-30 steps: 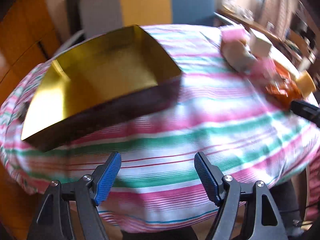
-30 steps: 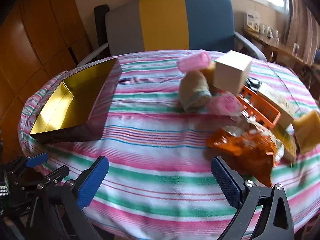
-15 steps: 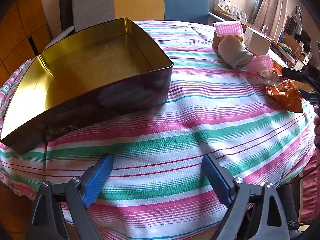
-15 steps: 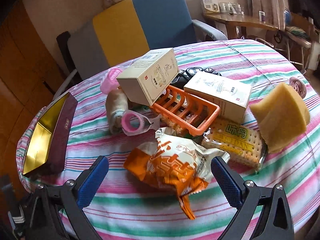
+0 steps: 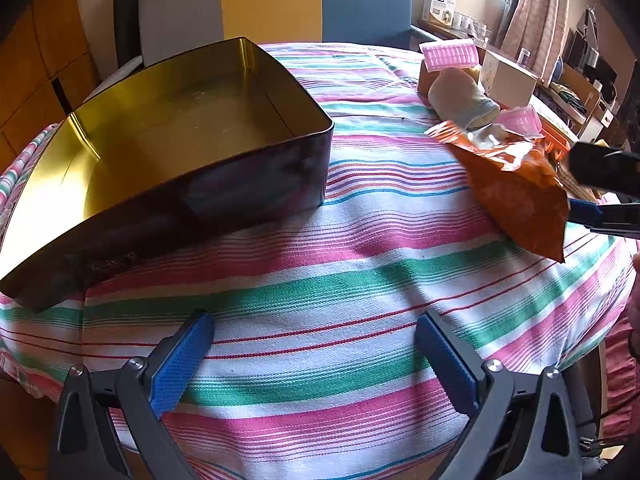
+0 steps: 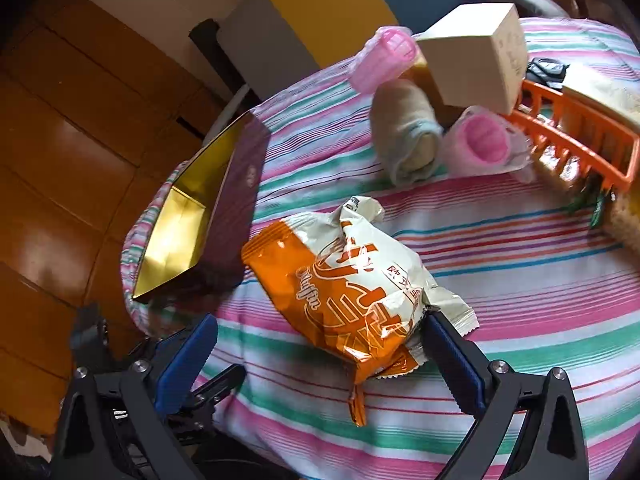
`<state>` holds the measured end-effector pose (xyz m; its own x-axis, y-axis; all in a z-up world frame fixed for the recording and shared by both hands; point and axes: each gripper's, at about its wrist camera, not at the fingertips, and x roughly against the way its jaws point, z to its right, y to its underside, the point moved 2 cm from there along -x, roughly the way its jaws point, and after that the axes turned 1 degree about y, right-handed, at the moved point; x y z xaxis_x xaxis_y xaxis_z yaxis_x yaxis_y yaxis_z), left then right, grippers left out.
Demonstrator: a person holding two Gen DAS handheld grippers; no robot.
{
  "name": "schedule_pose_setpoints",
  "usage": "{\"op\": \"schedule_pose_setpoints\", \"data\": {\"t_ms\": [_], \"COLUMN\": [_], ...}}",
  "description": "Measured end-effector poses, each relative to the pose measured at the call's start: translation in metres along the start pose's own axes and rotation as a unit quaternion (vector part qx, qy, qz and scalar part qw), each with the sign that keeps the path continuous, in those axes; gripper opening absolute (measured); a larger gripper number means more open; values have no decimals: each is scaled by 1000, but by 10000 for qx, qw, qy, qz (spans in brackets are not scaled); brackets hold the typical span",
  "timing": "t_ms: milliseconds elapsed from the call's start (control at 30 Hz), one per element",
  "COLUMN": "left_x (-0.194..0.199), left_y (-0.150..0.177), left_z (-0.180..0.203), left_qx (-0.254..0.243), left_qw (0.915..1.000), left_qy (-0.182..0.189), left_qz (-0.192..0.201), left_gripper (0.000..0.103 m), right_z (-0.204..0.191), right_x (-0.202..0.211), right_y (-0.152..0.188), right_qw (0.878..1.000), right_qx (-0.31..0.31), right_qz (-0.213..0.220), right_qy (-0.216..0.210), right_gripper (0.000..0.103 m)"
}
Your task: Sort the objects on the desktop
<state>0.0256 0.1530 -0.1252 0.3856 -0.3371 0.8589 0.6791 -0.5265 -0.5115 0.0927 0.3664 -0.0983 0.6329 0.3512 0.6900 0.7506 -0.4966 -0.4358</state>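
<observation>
An empty gold-lined tin box (image 5: 172, 128) with dark maroon walls sits on the striped tablecloth; it also shows at the left of the right wrist view (image 6: 224, 200). An orange and white snack bag (image 6: 352, 280) lies between the open jaws of my right gripper (image 6: 320, 360), which has not closed on it. The bag shows in the left wrist view (image 5: 516, 188) with my right gripper (image 5: 600, 200) beside it. My left gripper (image 5: 316, 360) is open and empty over the near tablecloth, in front of the box.
Behind the bag lie a rolled beige cloth (image 6: 408, 132), two pink plastic pieces (image 6: 480, 144), a cardboard box (image 6: 476, 68), an orange plastic rack (image 6: 580, 132) and a cracker packet (image 6: 628, 216). A multicoloured chair (image 5: 272, 4) stands behind the table.
My right gripper has swung down and left to the snack bag, so its jaws now straddle the bag. My left gripper has moved a little closer to the table.
</observation>
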Motion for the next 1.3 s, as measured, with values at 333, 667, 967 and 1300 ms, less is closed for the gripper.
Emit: {"op": "schedule_pose_setpoints", "data": {"t_ms": [333, 667, 967, 1300], "left_x": [2, 23, 26, -15], "left_y": [5, -15, -48, -85], "left_z": [2, 20, 65, 106], "left_qx": [-8, 127, 139, 345], "left_qw": [9999, 9983, 9841, 9875], "left_qy": [-139, 528, 1723, 1397], "left_qz": [-18, -207, -418, -647], "left_gripper": [103, 74, 74, 73], "right_z": [26, 52, 53, 57], "right_x": [36, 37, 43, 48], "right_y": [16, 35, 41, 45], "right_qw": [9936, 9785, 9821, 9842], "right_qx": [58, 308, 403, 423], "right_qz": [188, 266, 606, 861], "right_qy": [1115, 2024, 1738, 1488], "right_gripper": [103, 103, 103, 103]}}
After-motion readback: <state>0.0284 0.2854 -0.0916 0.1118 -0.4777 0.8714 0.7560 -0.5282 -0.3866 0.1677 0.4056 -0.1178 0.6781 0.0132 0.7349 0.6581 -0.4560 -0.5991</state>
